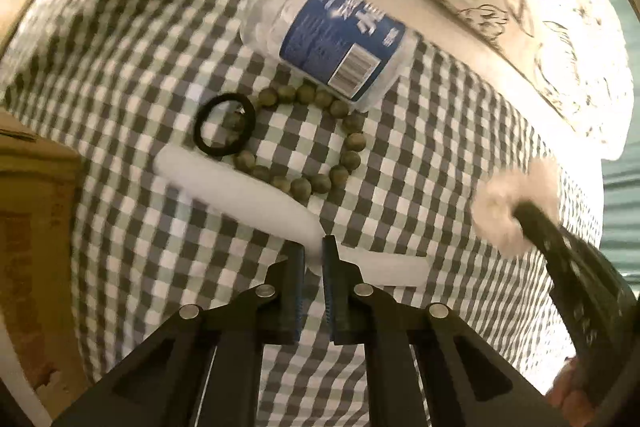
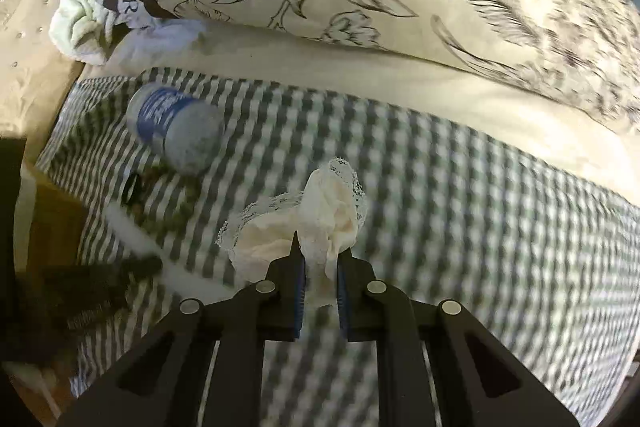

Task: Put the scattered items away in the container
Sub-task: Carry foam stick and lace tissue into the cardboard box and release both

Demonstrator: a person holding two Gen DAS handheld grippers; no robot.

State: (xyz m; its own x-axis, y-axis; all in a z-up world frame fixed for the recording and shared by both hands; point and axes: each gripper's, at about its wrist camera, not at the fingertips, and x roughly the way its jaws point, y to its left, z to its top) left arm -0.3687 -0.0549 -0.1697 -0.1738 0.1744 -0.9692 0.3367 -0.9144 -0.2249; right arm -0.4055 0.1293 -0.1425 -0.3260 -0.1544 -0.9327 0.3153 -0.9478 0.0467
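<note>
Pinching a cream lace scrunchie [image 2: 320,223], right tongs [image 2: 320,263] point steeply down over the checked cloth [image 2: 480,227]. Left tongs [image 1: 314,251] clamp a white flat strip [image 1: 240,187] w/ jaws nearly shut. Only left view shows bead bracelet [image 1: 304,139], black hair tie [image 1: 224,125] & water bottle [image 1: 328,39] sharply.

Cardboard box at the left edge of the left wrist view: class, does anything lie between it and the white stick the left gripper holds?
Nothing visible does. Only bare checked cloth separates the white stick from the cardboard box.
</note>
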